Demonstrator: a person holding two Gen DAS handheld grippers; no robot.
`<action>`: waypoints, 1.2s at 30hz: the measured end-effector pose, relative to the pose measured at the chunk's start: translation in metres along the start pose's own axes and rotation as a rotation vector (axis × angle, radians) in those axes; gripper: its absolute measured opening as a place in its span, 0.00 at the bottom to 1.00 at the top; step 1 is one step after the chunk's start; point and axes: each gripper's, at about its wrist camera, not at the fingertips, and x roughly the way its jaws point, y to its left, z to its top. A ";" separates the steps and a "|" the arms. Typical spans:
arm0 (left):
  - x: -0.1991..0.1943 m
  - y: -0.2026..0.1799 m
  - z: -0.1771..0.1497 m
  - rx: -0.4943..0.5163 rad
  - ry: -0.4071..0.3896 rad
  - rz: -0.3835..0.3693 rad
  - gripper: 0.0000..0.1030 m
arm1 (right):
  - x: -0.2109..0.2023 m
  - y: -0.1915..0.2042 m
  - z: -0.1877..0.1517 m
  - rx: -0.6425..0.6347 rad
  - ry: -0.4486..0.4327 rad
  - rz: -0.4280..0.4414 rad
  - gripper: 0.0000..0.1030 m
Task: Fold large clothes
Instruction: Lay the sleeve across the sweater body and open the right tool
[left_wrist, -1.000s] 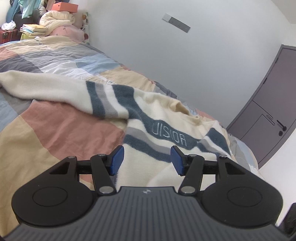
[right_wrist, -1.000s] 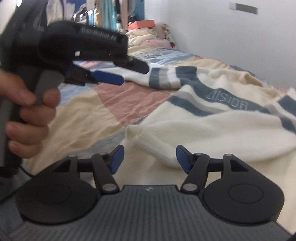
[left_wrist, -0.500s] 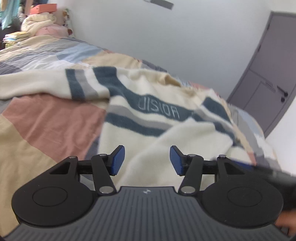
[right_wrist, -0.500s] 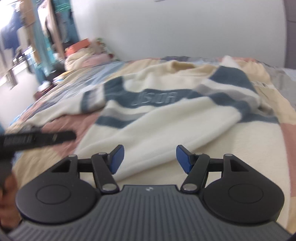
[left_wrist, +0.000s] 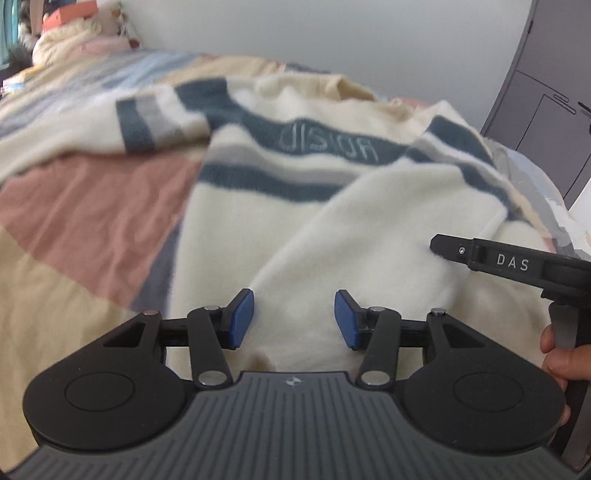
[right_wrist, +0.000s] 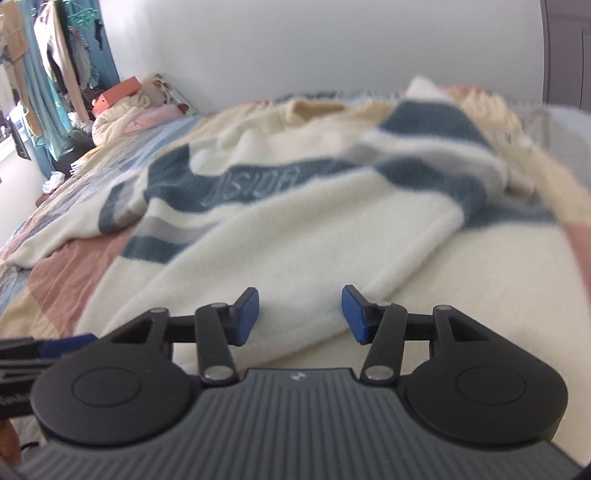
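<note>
Closing both jaws over the cream fleece sweater with blue-grey stripes (left_wrist: 332, 221), spread across the patchwork quilt (left_wrist: 92, 206), your left gripper (left_wrist: 293, 319) and right gripper (right_wrist: 300, 315) straddle its near edge, pads not yet pressing

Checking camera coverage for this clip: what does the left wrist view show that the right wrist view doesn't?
Only the left wrist view shows the grey door and the right gripper's "DAS" side. Only the right wrist view shows hanging clothes. Both show the striped sweater on the patchwork bed, and each camera's own jaws closing, the left gripper and right gripper gripping nothing yet.
</note>
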 end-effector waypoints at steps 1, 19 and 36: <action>0.001 -0.001 -0.001 0.008 -0.007 0.006 0.53 | 0.002 -0.002 -0.002 0.008 0.005 0.003 0.51; -0.012 0.159 0.109 -0.363 -0.334 0.219 0.56 | -0.010 -0.004 -0.004 -0.033 -0.025 -0.001 0.51; 0.024 0.369 0.047 -1.082 -0.401 0.138 0.60 | 0.000 0.000 -0.005 0.005 -0.010 -0.026 0.53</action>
